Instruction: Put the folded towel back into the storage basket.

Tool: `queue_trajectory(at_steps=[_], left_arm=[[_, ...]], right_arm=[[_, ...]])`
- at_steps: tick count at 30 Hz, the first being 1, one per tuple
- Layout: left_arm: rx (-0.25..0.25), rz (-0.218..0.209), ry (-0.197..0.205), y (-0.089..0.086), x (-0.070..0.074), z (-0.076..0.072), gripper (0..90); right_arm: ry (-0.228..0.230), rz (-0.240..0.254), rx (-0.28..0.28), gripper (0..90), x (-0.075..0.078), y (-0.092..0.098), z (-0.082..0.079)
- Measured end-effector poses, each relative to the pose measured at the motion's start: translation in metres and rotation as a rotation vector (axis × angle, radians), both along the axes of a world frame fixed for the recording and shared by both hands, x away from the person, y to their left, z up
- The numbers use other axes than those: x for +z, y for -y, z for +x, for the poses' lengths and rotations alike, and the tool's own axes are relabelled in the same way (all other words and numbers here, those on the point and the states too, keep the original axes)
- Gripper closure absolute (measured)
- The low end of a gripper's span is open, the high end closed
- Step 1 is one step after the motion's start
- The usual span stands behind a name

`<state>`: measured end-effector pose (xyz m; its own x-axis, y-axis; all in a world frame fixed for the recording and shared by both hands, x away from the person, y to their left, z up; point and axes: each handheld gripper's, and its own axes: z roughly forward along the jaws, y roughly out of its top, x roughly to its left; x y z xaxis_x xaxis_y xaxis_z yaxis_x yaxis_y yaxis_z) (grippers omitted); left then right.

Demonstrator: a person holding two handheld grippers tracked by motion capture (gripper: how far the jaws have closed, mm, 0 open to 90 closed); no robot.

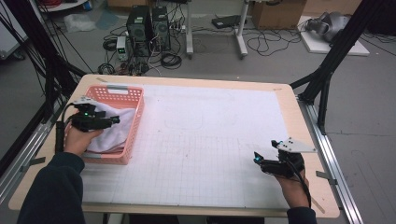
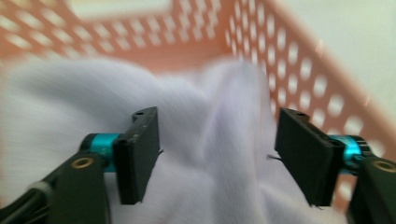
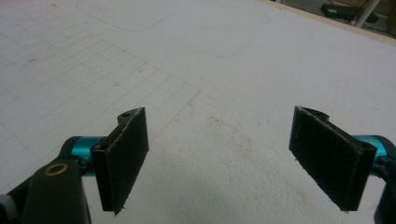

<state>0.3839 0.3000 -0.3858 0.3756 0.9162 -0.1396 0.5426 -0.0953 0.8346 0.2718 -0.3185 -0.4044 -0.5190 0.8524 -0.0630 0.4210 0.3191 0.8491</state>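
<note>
A pink perforated basket (image 1: 126, 91) stands at the table's left side with a white cloth (image 1: 112, 133) heaped in it. My left gripper (image 1: 113, 121) hovers over the cloth inside the basket, held by a hand. In the left gripper view its jaws stand wide open on either side of a raised fold of the cloth (image 2: 219, 140), with the basket wall (image 2: 299, 79) behind. My right gripper (image 1: 257, 157) rests low over the white gridded mat (image 1: 205, 140) at the front right. It is open with nothing between its pads (image 3: 123, 154).
The wooden table edge (image 1: 289, 93) frames the mat. Black frame legs (image 1: 327, 70) stand at the right and left. Computers, cables and boxes lie on the floor beyond the table.
</note>
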Motion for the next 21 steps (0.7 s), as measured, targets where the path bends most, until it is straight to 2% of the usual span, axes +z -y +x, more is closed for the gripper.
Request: queue_trajectory(at_steps=[4,6,10,13,14,15,18,19,20,21], left_arm=[[0.046,-0.070,0.160,-0.014,0.019,-0.016,28.3],[0.078,-0.072,0.209,-0.019,0.025,-0.023,28.5],[0.143,-0.006,0.233,-0.025,0.034,-0.033,34.7],[0.125,-0.019,0.236,-0.030,0.035,-0.040,34.3],[0.111,-0.050,0.260,-0.030,0.035,-0.044,33.6],[0.100,-0.056,0.273,-0.029,0.036,-0.047,30.9],[0.079,-0.044,0.310,-0.023,0.035,-0.057,21.6],[0.061,-0.042,0.309,-0.021,0.034,-0.058,22.5],[0.033,-0.034,0.297,-0.020,0.033,-0.057,31.3],[-0.002,-0.017,0.263,-0.019,0.031,-0.054,42.2]], right_arm=[[0.008,-0.001,0.003,18.5,0.000,0.000,0.000],[0.008,0.000,0.004,18.5,0.001,0.000,-0.001],[0.014,0.000,0.005,18.5,0.002,0.000,-0.001],[0.013,-0.001,0.007,18.6,0.003,0.000,-0.001],[0.016,0.001,0.005,18.6,0.003,0.000,-0.001],[0.014,0.005,0.006,18.5,0.003,0.000,-0.002],[0.022,0.002,0.011,18.5,0.003,-0.001,-0.001],[0.017,-0.001,0.011,18.5,0.003,-0.001,-0.001],[0.018,0.000,0.012,18.5,0.002,-0.001,-0.001],[0.013,-0.001,0.012,18.5,0.002,-0.002,-0.001]])
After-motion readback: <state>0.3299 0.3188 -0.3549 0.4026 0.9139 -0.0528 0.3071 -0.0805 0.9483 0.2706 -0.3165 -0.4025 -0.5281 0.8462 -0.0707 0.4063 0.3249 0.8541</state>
